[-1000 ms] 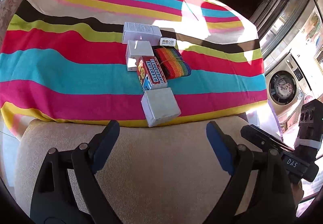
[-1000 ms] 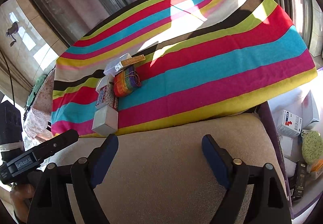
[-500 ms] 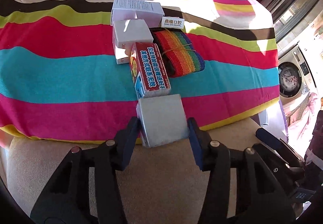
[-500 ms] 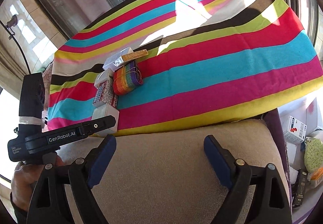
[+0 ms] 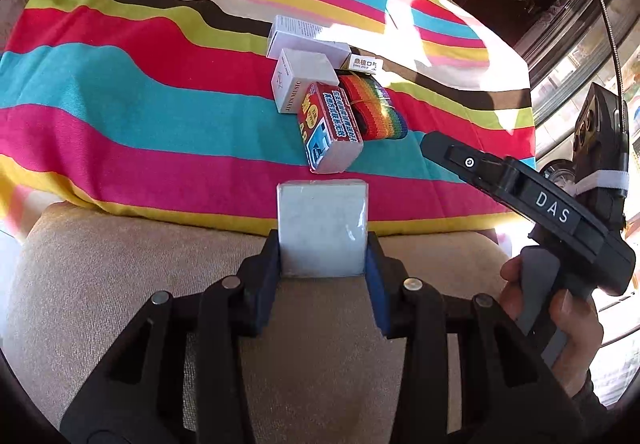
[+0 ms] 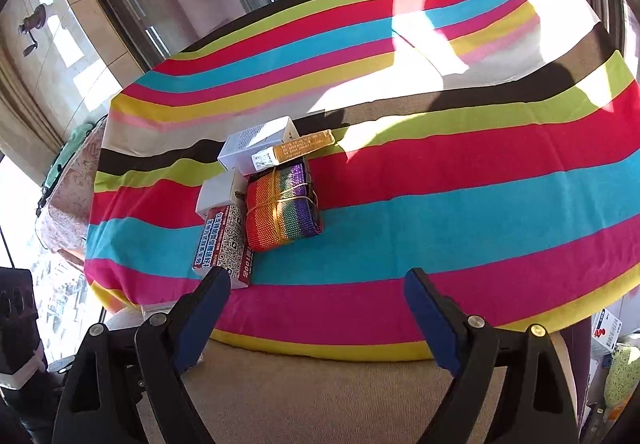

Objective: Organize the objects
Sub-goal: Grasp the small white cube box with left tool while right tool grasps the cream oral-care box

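My left gripper [image 5: 323, 252] is shut on a grey-white square box [image 5: 322, 224], held above the near edge of the striped cloth [image 5: 120, 115]. On the cloth lie a red box [image 5: 330, 125], a rainbow strap roll [image 5: 374, 107], a white cube box [image 5: 302, 77], a long white box [image 5: 304, 39] and a small labelled box [image 5: 364, 63]. My right gripper [image 6: 316, 304] is open and empty, just in front of the red box [image 6: 224, 244] and the rainbow roll [image 6: 282, 205]. The right gripper's body [image 5: 532, 203] shows at the right of the left wrist view.
A beige cushion edge [image 5: 120, 284] runs below the cloth. A gold-labelled slim box [image 6: 296, 149] lies behind the roll. Boxes and a sponge [image 6: 612, 344] sit on the floor at far right. Windows and curtains stand behind the table.
My left gripper closed on the grey-white box and lifted it back from the red box. My right gripper moved forward and left toward the cluster of objects.
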The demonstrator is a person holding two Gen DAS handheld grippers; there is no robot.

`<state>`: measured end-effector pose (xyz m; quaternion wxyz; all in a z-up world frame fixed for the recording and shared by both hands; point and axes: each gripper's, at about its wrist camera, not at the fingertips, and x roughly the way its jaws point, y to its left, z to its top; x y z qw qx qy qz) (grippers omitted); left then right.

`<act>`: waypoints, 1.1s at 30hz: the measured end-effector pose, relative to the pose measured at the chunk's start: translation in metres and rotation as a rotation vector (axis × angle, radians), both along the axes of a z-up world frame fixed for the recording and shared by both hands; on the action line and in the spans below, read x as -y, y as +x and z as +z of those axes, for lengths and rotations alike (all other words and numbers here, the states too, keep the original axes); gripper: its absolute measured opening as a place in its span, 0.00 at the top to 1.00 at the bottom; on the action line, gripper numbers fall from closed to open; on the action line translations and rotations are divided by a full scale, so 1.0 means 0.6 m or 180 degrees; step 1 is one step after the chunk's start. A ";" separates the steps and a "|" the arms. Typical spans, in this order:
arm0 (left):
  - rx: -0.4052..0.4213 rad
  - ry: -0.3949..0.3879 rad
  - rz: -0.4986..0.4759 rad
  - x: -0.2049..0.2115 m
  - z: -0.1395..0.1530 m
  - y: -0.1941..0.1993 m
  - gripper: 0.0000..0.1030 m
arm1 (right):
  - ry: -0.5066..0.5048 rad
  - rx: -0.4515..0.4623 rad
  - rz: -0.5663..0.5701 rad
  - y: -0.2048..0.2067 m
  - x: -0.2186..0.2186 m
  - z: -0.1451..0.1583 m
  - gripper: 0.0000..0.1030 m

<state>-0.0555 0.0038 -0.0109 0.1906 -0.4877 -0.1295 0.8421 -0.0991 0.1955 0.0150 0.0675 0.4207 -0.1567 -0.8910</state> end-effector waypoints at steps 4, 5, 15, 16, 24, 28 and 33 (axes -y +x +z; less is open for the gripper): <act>-0.0065 0.0019 0.0040 0.000 0.000 0.000 0.58 | 0.0025 -0.0190 -0.0001 -0.034 0.011 0.016 0.13; -0.0084 0.0000 0.0035 0.003 0.000 0.002 0.58 | 0.0022 -0.0244 -0.0021 -0.042 0.014 0.021 0.13; -0.0124 -0.0053 0.0007 0.000 -0.003 0.007 0.58 | 0.0372 -0.0301 -0.0162 -0.132 0.071 0.024 0.13; -0.0125 -0.0051 0.0005 0.000 -0.003 0.007 0.58 | 0.0450 -0.0273 -0.0210 -0.141 0.072 0.022 0.13; -0.0128 -0.0048 -0.0001 -0.003 -0.002 0.007 0.58 | 0.0693 -0.0067 -0.0169 -0.191 0.073 -0.010 0.30; -0.0130 -0.0056 -0.0013 -0.007 -0.002 0.007 0.58 | 0.0533 -0.0025 -0.0174 -0.189 0.055 -0.018 0.64; -0.0146 -0.0074 -0.0024 -0.011 -0.002 0.005 0.58 | 0.0396 -0.0106 -0.0181 -0.167 0.034 -0.010 0.68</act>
